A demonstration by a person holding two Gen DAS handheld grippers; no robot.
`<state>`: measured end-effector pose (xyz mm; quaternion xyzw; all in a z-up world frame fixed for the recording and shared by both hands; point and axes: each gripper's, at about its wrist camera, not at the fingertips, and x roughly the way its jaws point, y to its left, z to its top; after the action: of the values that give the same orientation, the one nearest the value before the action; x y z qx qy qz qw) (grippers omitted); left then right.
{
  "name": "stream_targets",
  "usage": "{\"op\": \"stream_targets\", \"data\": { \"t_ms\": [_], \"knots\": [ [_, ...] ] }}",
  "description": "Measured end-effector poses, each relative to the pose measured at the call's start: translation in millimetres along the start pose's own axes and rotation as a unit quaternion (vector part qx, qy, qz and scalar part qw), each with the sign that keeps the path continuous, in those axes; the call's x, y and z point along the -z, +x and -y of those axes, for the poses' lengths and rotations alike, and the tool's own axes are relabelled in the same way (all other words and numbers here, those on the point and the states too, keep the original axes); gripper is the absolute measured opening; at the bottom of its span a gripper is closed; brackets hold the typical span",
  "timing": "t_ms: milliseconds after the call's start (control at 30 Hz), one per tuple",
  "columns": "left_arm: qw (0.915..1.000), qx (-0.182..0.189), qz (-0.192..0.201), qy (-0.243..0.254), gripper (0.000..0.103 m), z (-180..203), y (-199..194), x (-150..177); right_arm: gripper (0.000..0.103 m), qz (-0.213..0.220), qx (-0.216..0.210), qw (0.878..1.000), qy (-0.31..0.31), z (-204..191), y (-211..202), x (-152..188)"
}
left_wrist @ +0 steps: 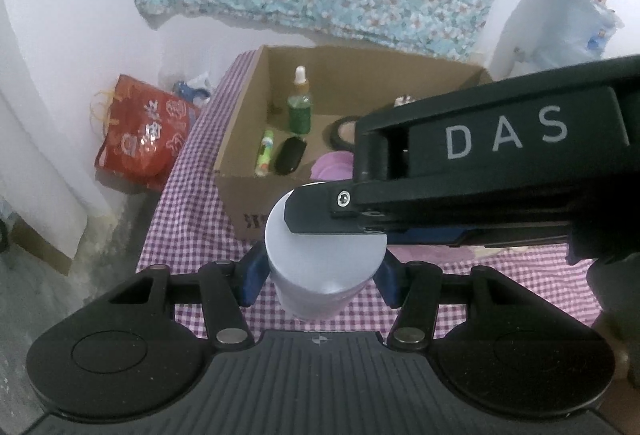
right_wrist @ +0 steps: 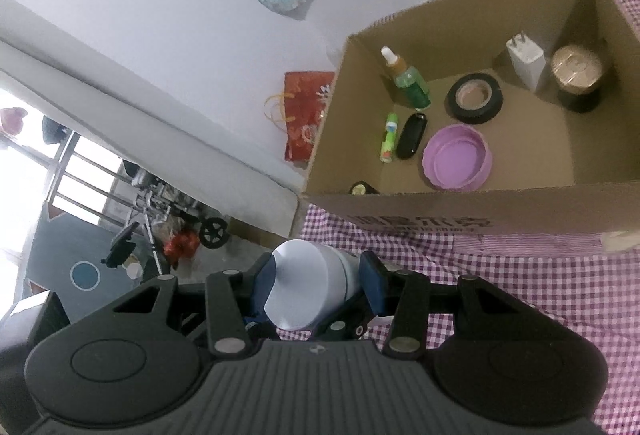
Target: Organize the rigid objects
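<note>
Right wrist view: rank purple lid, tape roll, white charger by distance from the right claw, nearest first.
From the right claw, which grips the white jar:
1. Purple lid, at the box's near wall.
2. Tape roll, mid-box, behind the lid.
3. White charger, at the far wall, beside the gold-topped jar.

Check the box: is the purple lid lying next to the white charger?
No. The purple lid lies near the box front, while the charger stands at the back beside a gold-topped jar.
</note>
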<state>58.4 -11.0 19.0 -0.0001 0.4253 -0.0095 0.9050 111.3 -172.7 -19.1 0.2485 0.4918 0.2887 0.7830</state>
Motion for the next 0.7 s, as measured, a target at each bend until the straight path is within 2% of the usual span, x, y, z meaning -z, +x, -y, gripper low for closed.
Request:
{"op": "stream_targets", "data": {
  "t_ms": [367,533,600,700],
  "knots": [
    [0.9987,0.0,0.043,0.027,0.054,24,-35,-15,0.05,0.048,-0.025,0.998,-0.01,-8,-45,-6],
    [0.9962,0.01,0.076,0.042,0.054,34,-51,-38,0.05,0.081,-0.032,0.996,-0.032,-19,-70,-23],
    [0.9953,0.026,0.082,0.045,0.053,38,-52,-52,0.05,0.093,-0.036,0.994,-0.039,-21,-79,-34],
    [0.9926,0.081,0.076,0.05,0.043,47,-46,-74,0.05,0.092,-0.059,0.993,-0.035,-17,-84,-52]
  ]
}}
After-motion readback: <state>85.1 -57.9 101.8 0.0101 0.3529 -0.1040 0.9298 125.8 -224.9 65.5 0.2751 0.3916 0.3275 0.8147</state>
